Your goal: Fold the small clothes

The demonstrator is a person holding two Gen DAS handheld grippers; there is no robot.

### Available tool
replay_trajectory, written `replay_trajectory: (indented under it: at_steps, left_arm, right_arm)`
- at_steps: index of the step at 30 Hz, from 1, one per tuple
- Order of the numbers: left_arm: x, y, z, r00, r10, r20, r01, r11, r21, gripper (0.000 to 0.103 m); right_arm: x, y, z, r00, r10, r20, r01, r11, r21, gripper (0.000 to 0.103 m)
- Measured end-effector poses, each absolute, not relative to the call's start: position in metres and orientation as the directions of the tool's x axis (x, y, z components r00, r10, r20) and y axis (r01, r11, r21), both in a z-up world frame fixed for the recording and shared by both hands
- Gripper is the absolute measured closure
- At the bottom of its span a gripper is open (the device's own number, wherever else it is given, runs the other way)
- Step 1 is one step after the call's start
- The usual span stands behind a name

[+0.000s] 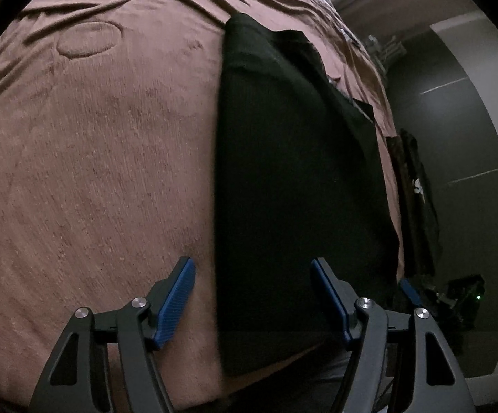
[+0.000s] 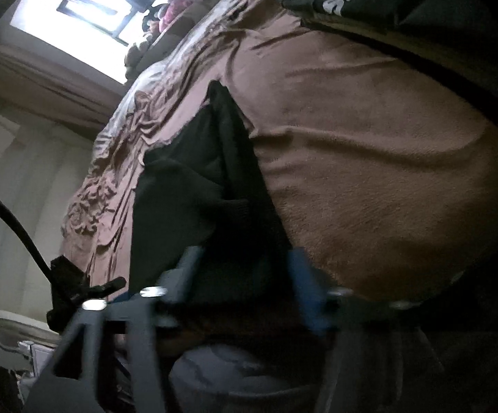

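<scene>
1. Brown bedspread [image 1: 94, 172] is seen spread flat – embossed oval at far left.
2. Left gripper [image 1: 252, 301] is held above the near edge, jaws wide, nothing clamped.
3. Dark green folded garment [image 1: 293, 189] is laid lengthwise on the bedspread, near end under the left gripper's right finger.
4. Right gripper [image 2: 245, 292] is blurred – jaws parted, garment's near end between them, not pinched.
5. Black printed garment [image 2: 404, 0] is seen at far right.
</scene>
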State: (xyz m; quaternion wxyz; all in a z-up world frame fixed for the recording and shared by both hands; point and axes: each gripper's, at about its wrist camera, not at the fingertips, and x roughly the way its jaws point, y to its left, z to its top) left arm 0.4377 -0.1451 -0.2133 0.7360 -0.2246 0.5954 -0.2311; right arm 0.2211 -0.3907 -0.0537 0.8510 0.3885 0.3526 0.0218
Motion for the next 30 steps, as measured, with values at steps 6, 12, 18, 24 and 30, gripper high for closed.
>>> replay_trajectory:
  at_steps: [6,12,18,24,30]
  left_arm:
    - [0.436,-0.146,-0.214,0.178,-0.611,-0.771,0.073,0.79,-0.609,0.042]
    - [0.434,-0.143,-0.217,0.176,-0.617,-0.767,0.07,0.785,-0.615,0.046]
    - [0.432,-0.142,-0.216,0.172,-0.621,-0.765,0.074,0.782,-0.619,0.046]
    - [0.432,-0.141,-0.218,0.17,-0.64,-0.75,0.057,0.766,-0.64,0.046]
    - [0.426,-0.135,-0.228,0.142,-0.712,-0.688,0.0,0.695,-0.719,0.053]
  right_arm:
    - [0.221,-0.395,-0.071,0.739,0.346,-0.578,0.241,0.667,0.705,0.046]
    - [0.228,-0.391,-0.081,0.726,0.379,-0.573,0.256,0.625,0.738,0.067]
    - [0.234,-0.395,-0.083,0.723,0.361,-0.589,0.287,0.619,0.732,0.099]
    - [0.23,-0.397,-0.076,0.732,0.323,-0.6,0.288,0.651,0.703,0.1]
    - [0.232,-0.398,-0.077,0.721,0.292,-0.629,0.307,0.678,0.667,0.1]
